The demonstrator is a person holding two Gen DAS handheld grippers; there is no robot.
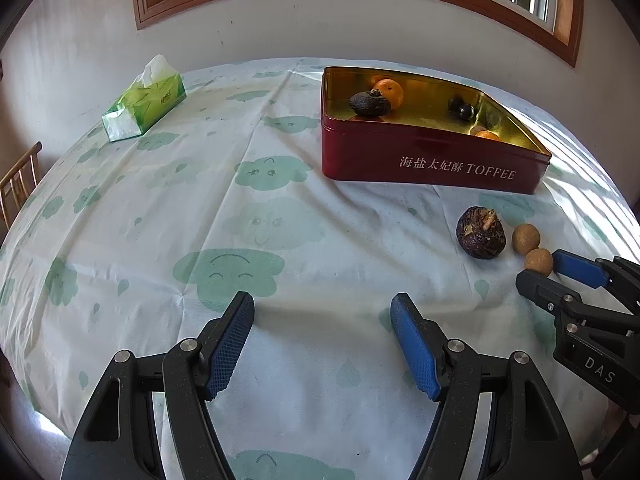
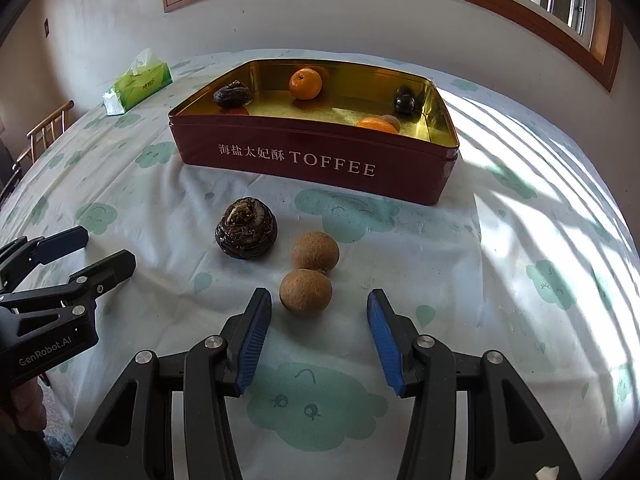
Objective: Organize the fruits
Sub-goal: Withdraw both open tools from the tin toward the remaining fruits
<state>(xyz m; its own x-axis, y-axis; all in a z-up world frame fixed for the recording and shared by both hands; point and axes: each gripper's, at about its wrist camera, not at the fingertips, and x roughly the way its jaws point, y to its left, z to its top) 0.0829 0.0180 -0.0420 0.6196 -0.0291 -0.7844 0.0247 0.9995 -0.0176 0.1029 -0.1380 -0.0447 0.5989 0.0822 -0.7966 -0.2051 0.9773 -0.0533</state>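
A red toffee tin [image 2: 304, 160] [image 1: 432, 160] stands open on the table; inside lie two oranges [image 2: 305, 83] [image 2: 376, 125] and two dark fruits [image 2: 233, 95] [image 2: 404, 101]. In front of it on the cloth lie a dark wrinkled fruit [image 2: 246, 228] [image 1: 481, 233] and two small brown round fruits [image 2: 306, 292] [image 2: 315, 251]. My right gripper [image 2: 319, 300] is open, its jaws just short of the nearer brown fruit [image 1: 539, 261]. My left gripper [image 1: 322, 304] is open and empty over bare cloth, left of the loose fruits.
A green tissue box [image 1: 145, 100] [image 2: 138, 82] sits at the far left of the table. A wooden chair [image 1: 20, 180] stands beyond the left edge. A wall with a window runs behind the table. Sun stripes fall on the right side.
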